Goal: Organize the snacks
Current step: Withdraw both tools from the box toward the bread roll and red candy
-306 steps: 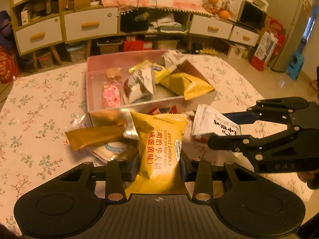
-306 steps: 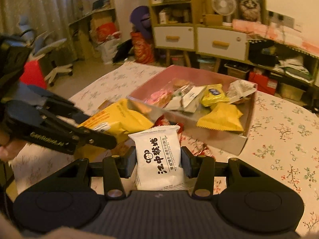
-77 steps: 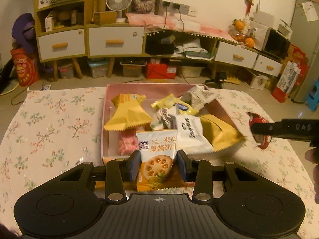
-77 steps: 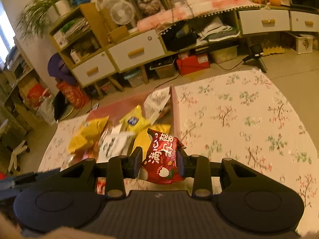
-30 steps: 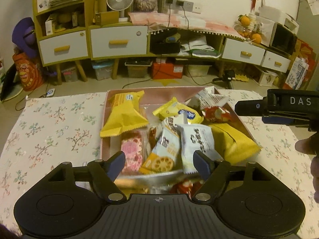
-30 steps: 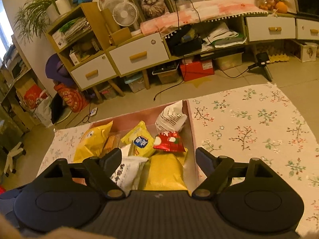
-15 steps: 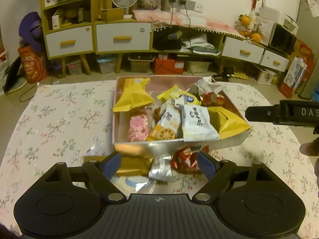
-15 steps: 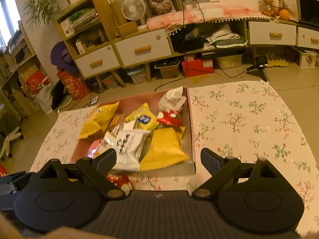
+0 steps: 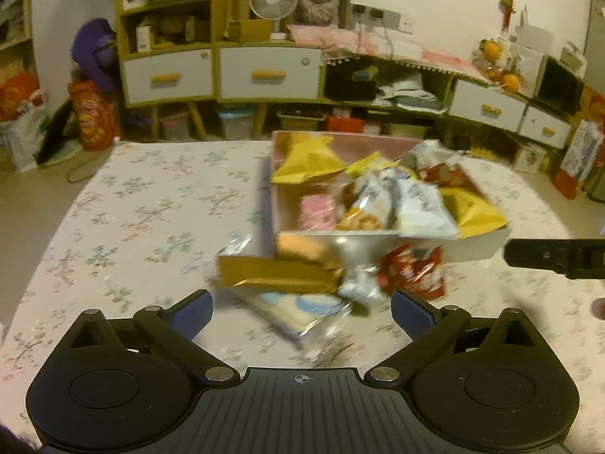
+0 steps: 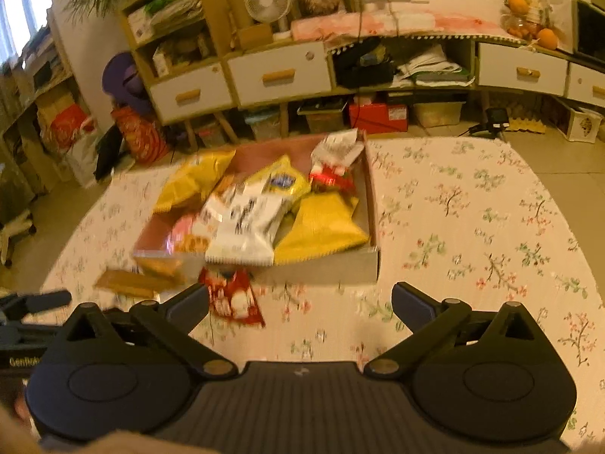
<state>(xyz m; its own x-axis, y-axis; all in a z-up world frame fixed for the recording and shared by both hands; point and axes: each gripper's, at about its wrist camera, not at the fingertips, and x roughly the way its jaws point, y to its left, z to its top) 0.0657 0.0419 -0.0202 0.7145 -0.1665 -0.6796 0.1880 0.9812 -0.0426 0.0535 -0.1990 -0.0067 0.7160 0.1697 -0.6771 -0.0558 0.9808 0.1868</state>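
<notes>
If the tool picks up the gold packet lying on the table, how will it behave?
The gold packet looks long and flat, so it probably bends or droops if held at one end. Its shiny foil may slip between the pads. It is probably light.

Surfaces: tablecloth [image 10: 472,208] is matt woven cloth, floral print. Box [image 10: 372,204] looks like matt card, pink inside, paler outer wall. Snack packs are glossy plastic film: yellow packet [image 10: 321,227], white packet [image 10: 245,229], red packet [image 10: 234,299] on the cloth. Gold wrapper [image 9: 276,276] and the silver one [image 9: 359,287] read as shiny metallised foil. Both grippers, left [image 9: 301,306] and right [image 10: 300,302], are matt black plastic with ribbed housing, bright metal pivot pins, smooth blue pads [image 9: 191,308]. Cabinets [image 9: 268,72]: wood frames, smooth white drawer fronts.
</notes>
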